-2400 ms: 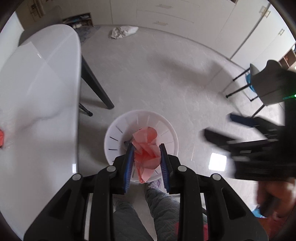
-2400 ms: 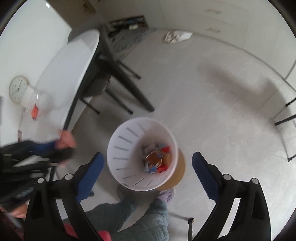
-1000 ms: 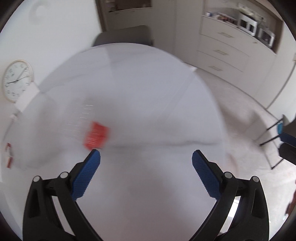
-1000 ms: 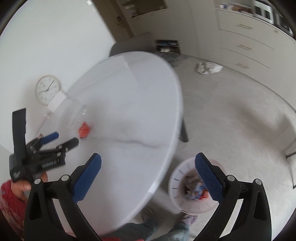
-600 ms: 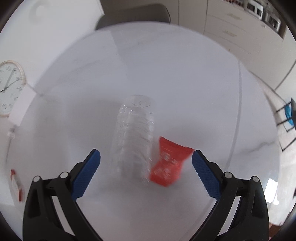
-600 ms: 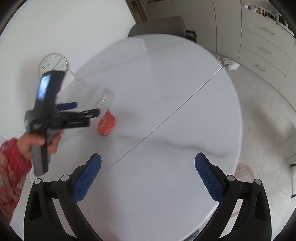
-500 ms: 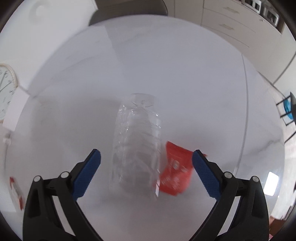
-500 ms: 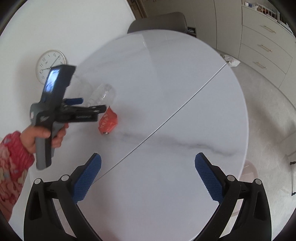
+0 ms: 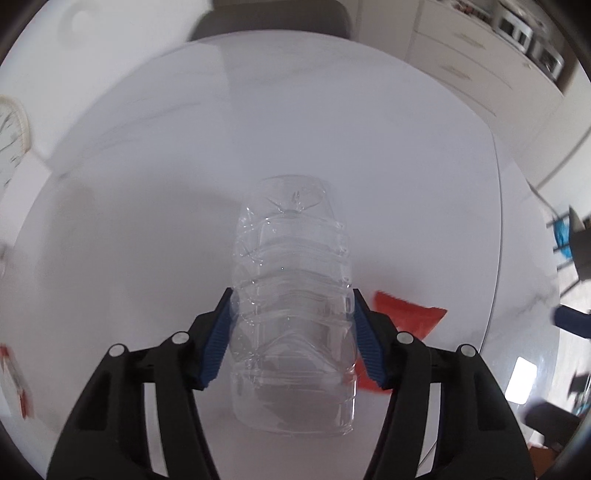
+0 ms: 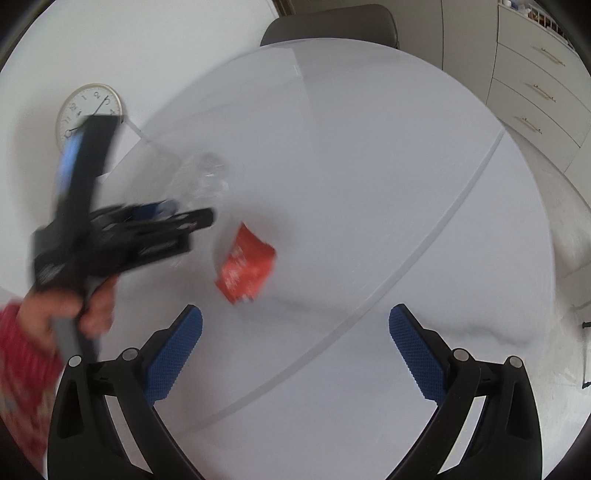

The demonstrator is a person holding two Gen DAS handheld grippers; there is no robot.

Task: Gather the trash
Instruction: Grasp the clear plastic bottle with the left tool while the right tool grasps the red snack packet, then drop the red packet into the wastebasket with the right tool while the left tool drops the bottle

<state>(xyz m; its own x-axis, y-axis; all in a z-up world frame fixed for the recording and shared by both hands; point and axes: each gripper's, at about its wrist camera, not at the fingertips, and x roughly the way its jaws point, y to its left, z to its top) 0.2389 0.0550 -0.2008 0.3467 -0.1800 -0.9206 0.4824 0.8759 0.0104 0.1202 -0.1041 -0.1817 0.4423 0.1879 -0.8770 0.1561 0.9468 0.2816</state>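
Note:
A clear crushed plastic bottle lies on the white marble table, its base pointing away. My left gripper is shut on its body, blue pads pressing both sides. A red wrapper lies just right of it. In the right wrist view the left gripper shows blurred at the left, holding the bottle, with the red wrapper on the table ahead. My right gripper is open and empty above the table, near the wrapper.
A wall clock leans at the table's far left edge. A grey chair stands behind the table. White drawers line the right wall. A small red-and-white item lies at the table's left.
My left gripper has moved onto the bottle and closed on it; half a second ago it was open. The right gripper has come lower and closer to the red wrapper.

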